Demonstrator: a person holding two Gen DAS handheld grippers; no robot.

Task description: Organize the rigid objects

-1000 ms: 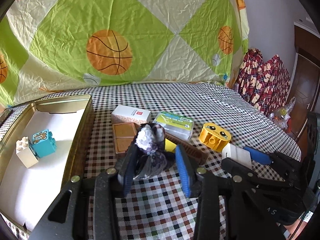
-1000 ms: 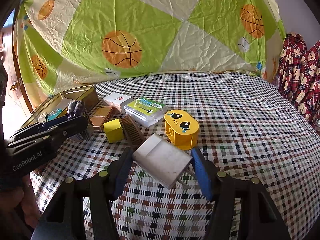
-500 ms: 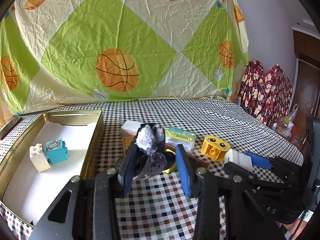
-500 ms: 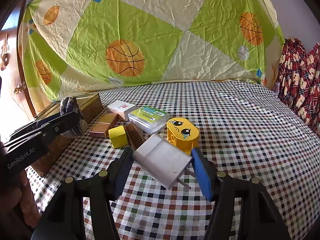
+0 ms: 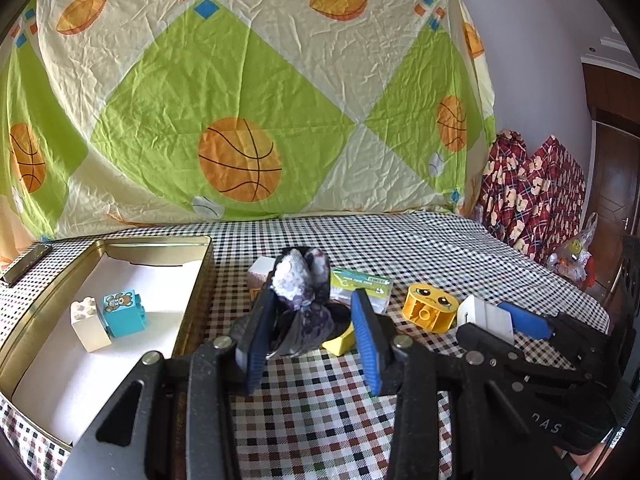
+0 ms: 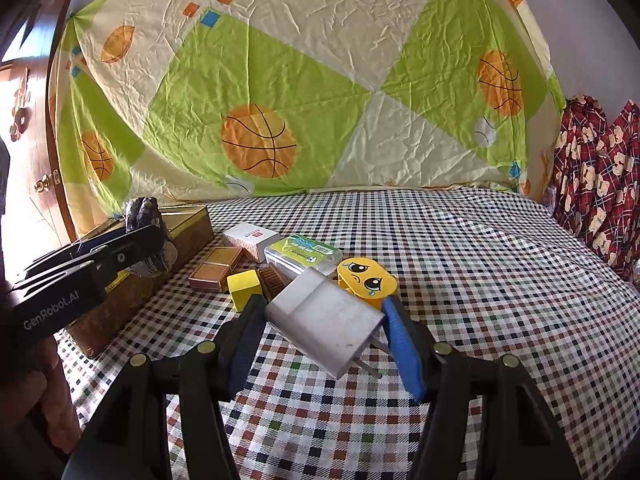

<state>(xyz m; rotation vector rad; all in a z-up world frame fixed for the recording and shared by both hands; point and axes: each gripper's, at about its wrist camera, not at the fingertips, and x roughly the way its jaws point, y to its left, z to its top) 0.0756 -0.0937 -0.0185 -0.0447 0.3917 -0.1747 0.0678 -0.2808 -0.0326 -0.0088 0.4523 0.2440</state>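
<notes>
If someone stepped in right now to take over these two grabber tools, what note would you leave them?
Left gripper: shut on a purple-and-white rock, lifted beside the tin tray.
Right gripper: shut on a white plug adapter, off the cloth.
Done: white block and blue bear block sit in the tray.
Left on the checked cloth: yellow face block, yellow cube, brown comb, clear case, white box, brown compact.
Next, likely: put the rock and adapter in the tray, then the rest.
</notes>
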